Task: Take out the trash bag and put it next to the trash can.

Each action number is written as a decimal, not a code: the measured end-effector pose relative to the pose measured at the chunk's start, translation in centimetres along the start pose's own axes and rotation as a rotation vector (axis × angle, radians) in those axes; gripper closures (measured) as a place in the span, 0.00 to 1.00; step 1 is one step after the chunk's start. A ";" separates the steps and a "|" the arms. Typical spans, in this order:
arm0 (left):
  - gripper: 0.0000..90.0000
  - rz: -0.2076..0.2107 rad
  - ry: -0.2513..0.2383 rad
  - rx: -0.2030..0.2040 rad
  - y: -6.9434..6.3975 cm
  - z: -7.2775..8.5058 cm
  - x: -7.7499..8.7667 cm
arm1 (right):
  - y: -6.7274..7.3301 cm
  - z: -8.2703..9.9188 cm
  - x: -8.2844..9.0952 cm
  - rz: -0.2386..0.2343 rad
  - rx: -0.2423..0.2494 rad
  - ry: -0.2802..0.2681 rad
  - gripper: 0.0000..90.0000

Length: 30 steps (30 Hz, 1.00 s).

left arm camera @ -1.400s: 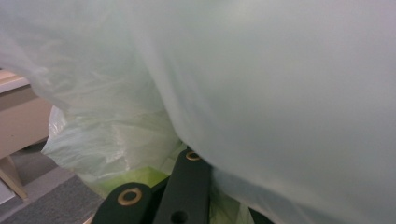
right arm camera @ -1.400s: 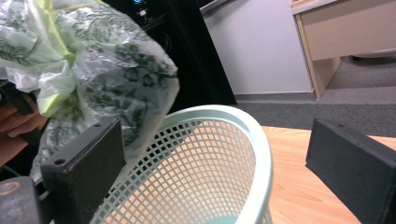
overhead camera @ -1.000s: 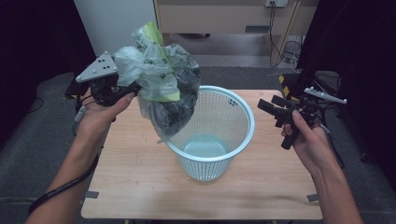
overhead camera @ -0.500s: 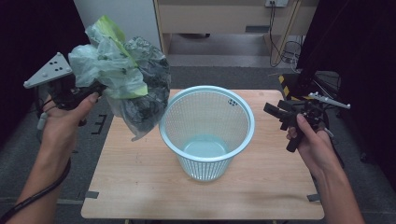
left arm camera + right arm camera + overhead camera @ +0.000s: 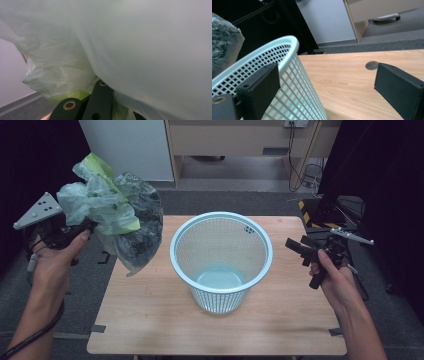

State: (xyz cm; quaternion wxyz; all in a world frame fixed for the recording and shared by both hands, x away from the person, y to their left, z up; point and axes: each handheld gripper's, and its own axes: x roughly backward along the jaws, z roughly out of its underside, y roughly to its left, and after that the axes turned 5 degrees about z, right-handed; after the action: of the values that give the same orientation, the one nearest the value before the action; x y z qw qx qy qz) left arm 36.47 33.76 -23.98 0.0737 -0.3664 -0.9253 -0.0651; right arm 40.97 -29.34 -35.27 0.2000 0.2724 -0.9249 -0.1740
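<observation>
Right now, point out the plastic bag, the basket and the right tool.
plastic bag [image 5: 131, 227]: high view, on its dark bulging middle.
basket [image 5: 267, 254]: high view, on its right rim.
right tool [image 5: 299, 251]: high view, between its open black jaws.

- A light wooden table [image 5: 150, 320] stands on grey floor [image 5: 400, 330].
- A pale blue mesh basket [image 5: 221, 260] stands upright on the table, near the middle.
- A small round dark mark [image 5: 372, 65] sits in the tabletop.

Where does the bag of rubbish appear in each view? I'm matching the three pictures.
High view: bag at left, off the table edge, clamped by the left gripper.
Left gripper view: bag spans the frame.
Right gripper view: far left edge.
Shared landmark: the basket.
</observation>
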 end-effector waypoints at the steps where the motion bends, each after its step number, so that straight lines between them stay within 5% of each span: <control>1: 0.97 -0.005 0.005 0.006 0.1 0.6 -0.2 | -0.2 0.2 0.0 0.004 -0.006 0.002 0.07; 15: 0.97 -0.039 0.096 0.062 0.6 7.4 -3.7 | -2.3 3.4 -0.5 0.037 -0.020 0.036 0.07; 30: 0.96 -0.030 0.176 0.101 -0.8 13.5 -7.8 | -4.3 6.8 -0.9 0.069 -0.040 0.076 0.08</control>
State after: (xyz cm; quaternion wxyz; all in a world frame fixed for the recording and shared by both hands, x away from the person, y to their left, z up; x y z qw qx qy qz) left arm 40.33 30.32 -38.71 0.1719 -0.3411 -0.9227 -0.0516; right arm 40.40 -30.78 -43.23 0.2464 0.2428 -0.9218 -0.1750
